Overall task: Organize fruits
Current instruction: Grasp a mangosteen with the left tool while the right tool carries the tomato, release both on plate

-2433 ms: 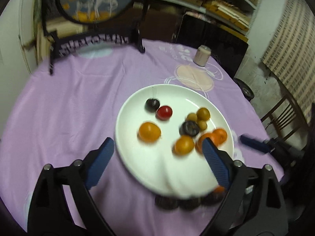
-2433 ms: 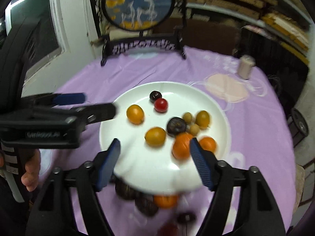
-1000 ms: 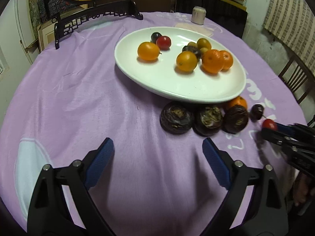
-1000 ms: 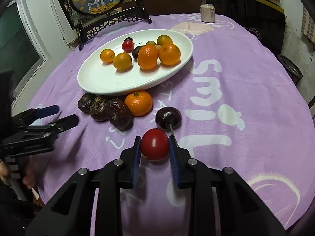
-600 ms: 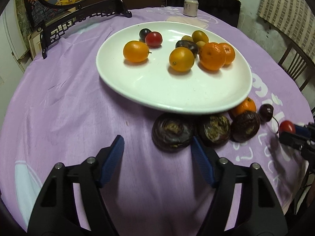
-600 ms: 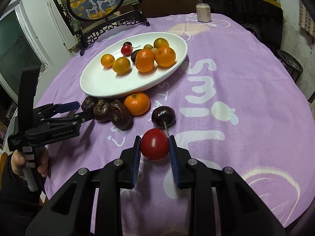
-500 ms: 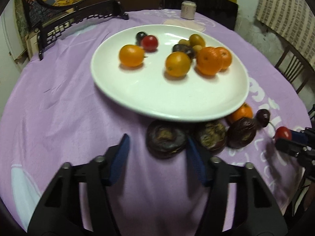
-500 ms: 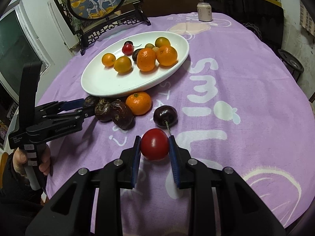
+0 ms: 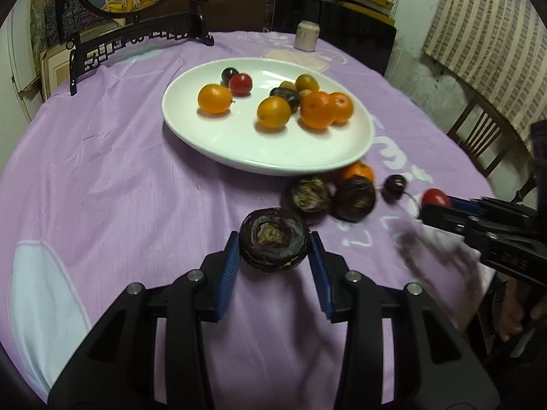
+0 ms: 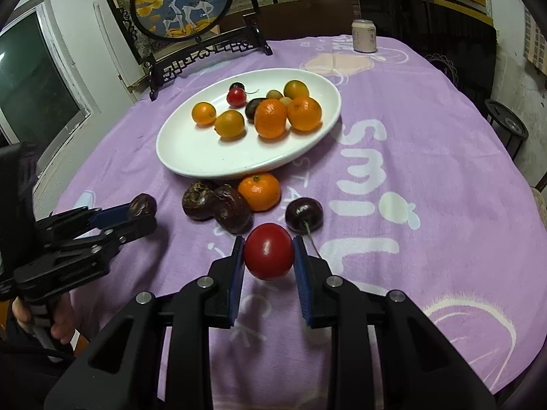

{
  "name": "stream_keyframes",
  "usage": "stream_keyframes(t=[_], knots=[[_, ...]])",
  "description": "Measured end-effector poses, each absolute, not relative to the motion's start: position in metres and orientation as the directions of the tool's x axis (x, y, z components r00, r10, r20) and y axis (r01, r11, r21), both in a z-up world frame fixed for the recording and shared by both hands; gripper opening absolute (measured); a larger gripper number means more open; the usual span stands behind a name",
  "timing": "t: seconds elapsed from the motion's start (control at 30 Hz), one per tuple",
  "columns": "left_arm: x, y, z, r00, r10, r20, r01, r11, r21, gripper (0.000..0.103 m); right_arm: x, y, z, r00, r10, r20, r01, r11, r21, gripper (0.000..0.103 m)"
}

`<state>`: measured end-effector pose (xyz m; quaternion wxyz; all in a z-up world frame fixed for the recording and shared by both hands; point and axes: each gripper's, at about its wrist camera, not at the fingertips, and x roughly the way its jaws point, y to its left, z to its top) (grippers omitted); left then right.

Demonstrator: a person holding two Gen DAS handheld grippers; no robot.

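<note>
My left gripper (image 9: 273, 256) is shut on a dark wrinkled passion fruit (image 9: 272, 239) and holds it just above the purple cloth; it also shows in the right wrist view (image 10: 143, 205). My right gripper (image 10: 269, 256) is shut on a red tomato (image 10: 269, 251), seen from the left wrist as well (image 9: 435, 198). A white oval plate (image 9: 239, 143) holds several oranges, a red tomato and dark fruits. On the cloth by the plate's near rim lie two more passion fruits (image 10: 218, 206), a tangerine (image 10: 259, 191) and a dark cherry (image 10: 304, 215).
A round picture on a black carved stand (image 10: 191, 7) stands at the table's far side. A can (image 10: 364, 36) stands at the far right. A wooden chair (image 9: 485, 136) is beyond the table's right edge. The purple cloth (image 10: 410, 136) covers the whole table.
My left gripper has closed on the leftmost passion fruit and lifted it back from the row. My right gripper stays shut on the red tomato, held slightly higher.
</note>
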<state>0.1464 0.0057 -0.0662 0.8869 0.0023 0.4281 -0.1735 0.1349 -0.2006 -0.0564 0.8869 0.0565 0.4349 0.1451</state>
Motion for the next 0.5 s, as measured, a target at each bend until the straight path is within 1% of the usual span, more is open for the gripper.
stream_keyframes(t=[0.27,0.43,0.5], knots=[[0.145,0.008,-0.034,0.611,-0.325,-0.722,0.329,0.934,-0.142,0.041,0.144,-0.188,-0.052,0.563,0.340,-0.754,-0.243,0.939,0.242,0.028],[0.182,0.012,-0.013,0.624,-0.294,-0.724,0.300,0.946,-0.126,0.041,0.166,-0.177,-0.034,0.575,0.365,-0.732,-0.285,0.928,0.239,0.028],[0.210,0.012,-0.005,0.619,-0.280,-0.734,0.278,0.952,-0.128,0.041,0.185,-0.168,-0.024,0.587,0.372,-0.719,-0.311,0.924,0.223,0.028]])
